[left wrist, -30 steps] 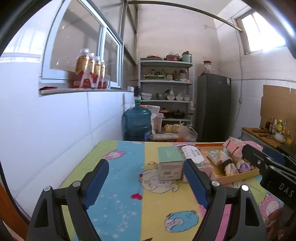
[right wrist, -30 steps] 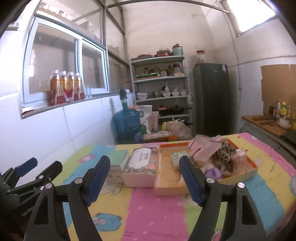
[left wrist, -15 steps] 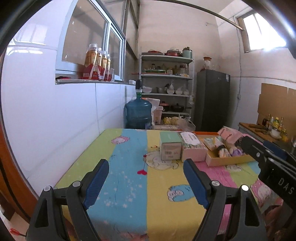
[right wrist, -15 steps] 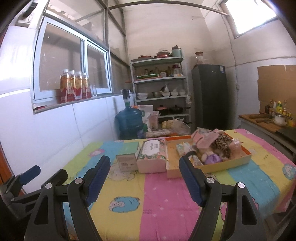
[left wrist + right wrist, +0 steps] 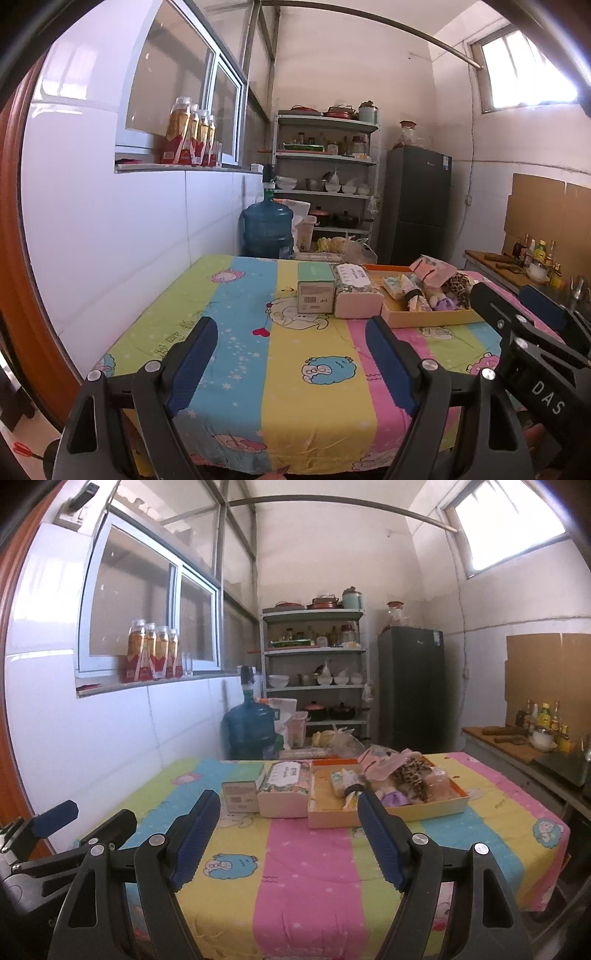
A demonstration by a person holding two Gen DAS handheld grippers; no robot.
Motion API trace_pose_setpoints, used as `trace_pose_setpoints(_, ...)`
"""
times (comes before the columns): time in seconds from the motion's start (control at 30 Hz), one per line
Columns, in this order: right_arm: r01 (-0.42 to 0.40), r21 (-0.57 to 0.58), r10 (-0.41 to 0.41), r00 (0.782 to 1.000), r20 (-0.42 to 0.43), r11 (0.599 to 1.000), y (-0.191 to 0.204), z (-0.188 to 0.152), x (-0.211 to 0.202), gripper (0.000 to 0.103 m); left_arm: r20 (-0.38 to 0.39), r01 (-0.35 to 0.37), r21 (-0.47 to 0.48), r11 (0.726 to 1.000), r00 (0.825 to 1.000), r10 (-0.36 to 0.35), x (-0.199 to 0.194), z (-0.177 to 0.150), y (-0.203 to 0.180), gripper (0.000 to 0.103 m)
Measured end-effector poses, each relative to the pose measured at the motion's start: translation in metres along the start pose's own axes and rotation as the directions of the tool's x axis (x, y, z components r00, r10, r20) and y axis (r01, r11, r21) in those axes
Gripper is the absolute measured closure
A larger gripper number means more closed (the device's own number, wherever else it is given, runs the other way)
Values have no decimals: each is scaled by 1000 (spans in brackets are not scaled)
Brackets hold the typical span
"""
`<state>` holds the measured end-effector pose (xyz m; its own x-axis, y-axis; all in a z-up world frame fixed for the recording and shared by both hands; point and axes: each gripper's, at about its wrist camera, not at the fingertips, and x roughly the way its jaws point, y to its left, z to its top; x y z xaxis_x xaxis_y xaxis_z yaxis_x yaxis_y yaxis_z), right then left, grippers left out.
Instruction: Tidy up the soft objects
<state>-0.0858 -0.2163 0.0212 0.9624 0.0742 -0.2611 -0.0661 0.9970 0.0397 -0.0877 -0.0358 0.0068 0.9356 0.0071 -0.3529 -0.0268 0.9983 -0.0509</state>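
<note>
A: What is seen to differ from a second ago?

B: Both views have been drawn back from the desk (image 5: 480, 812). The tray (image 5: 388, 814) and the two boxes are shown smaller and farther off, and the near edge of the striped cloth (image 5: 295, 369) is now taken in. A brown door frame (image 5: 14, 258) has come into the left view.

A: How are the claws held?

B: The left claw (image 5: 291, 354) is pointed slightly downward over the near edge of the desk, jaws spread wide, nothing between them. The right claw (image 5: 288, 830) is held likewise, wide apart and empty, just beside the left.

A: Where are the soft things?

B: They are heaped in the tray: a pink pouch (image 5: 380, 764), a leopard-print piece (image 5: 413, 775), something purple (image 5: 393, 797). The floral box (image 5: 284, 790) is set touching the tray, the green box (image 5: 316, 291) beside that. All are well apart from both claws.
</note>
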Motion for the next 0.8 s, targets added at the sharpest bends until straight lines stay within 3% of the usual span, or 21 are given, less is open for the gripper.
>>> trace_pose_setpoints(0.8,18,-17,-19,1000,-15,1000,-7,-7,-4,25,13,-20,10,1000,1000,20,-6,-2,-1,21)
